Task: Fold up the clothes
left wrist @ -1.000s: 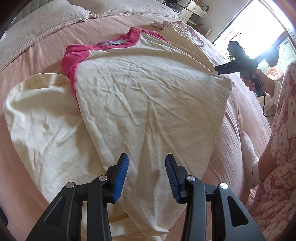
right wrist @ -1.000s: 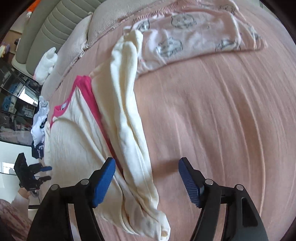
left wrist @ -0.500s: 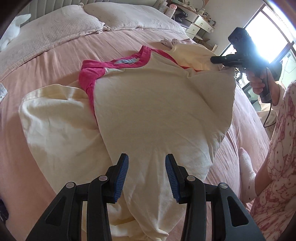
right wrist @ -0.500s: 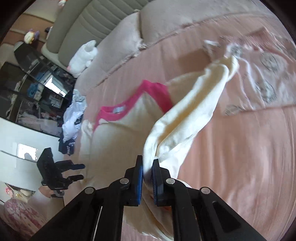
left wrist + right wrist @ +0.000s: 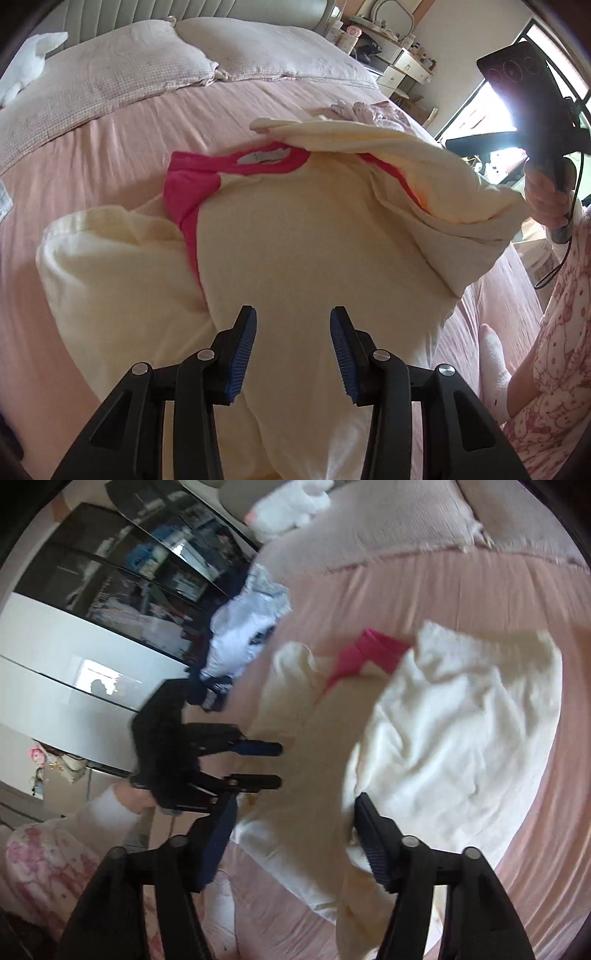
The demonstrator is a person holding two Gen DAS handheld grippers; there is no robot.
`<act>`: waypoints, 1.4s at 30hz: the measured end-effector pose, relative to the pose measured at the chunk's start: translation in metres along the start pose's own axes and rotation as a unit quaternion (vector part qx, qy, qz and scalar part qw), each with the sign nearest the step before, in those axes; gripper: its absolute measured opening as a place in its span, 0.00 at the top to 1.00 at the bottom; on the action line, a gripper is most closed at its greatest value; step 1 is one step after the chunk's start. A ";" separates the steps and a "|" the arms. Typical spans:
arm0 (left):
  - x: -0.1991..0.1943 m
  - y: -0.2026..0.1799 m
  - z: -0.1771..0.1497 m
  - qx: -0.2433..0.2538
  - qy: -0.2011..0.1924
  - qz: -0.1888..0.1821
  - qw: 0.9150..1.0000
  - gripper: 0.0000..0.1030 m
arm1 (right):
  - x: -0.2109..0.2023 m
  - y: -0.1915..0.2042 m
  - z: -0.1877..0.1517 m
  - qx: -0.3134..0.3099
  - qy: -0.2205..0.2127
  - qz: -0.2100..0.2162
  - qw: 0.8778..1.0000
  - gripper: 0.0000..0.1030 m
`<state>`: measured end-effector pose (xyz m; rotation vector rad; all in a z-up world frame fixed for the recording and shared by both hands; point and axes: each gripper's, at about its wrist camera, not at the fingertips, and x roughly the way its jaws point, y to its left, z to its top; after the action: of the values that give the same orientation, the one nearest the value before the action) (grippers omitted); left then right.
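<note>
Left wrist view: left gripper (image 5: 293, 352) hovers wide over the cream shirt (image 5: 314, 258) on the pink bed (image 5: 110, 129).
Change: the right sleeve (image 5: 424, 166), lifted half a second ago, now lies folded across the shirt's body.
Right wrist view: right gripper (image 5: 295, 834), clamped on the sleeve before, now gapes wide; blurred.
Meaning: sleeve fold likely done.
Containers: none visible.

- Your shirt (image 5: 306, 258) is cream with a hot-pink collar (image 5: 273, 164).
- Your bedsheet (image 5: 110, 140) is plain pink.
- Both grippers are black with ribbed blue pads (image 5: 242, 352).
- Your pyjamas (image 5: 557, 350) are white with a pink print.
</note>
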<state>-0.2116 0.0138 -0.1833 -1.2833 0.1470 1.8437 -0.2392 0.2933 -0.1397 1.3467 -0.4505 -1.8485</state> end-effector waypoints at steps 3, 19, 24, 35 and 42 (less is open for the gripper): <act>0.011 -0.014 0.031 0.028 -0.016 -0.024 0.999 0.63 | -0.068 -0.006 0.001 0.012 -0.100 0.001 0.995 0.32; 0.067 -0.082 0.066 0.135 0.004 -0.019 0.991 0.63 | 0.090 -0.033 -0.117 -0.123 0.161 -0.085 0.976 0.55; 0.037 -0.091 0.038 0.103 -0.017 -0.110 0.988 0.63 | 0.045 -0.042 -0.093 -0.077 0.133 -0.018 0.988 0.55; 0.033 -0.095 -0.018 0.085 0.083 -0.135 0.984 0.63 | 0.057 -0.049 -0.056 -0.060 0.076 -0.094 0.991 0.55; 0.060 -0.111 -0.016 0.081 0.082 -0.139 0.983 0.71 | 0.037 -0.033 -0.137 -0.155 0.123 -0.145 0.969 0.55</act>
<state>-0.1289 0.1092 -0.1993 -1.2713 0.1928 1.4588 -0.1311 0.3076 -0.2365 1.4523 0.1703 -1.8520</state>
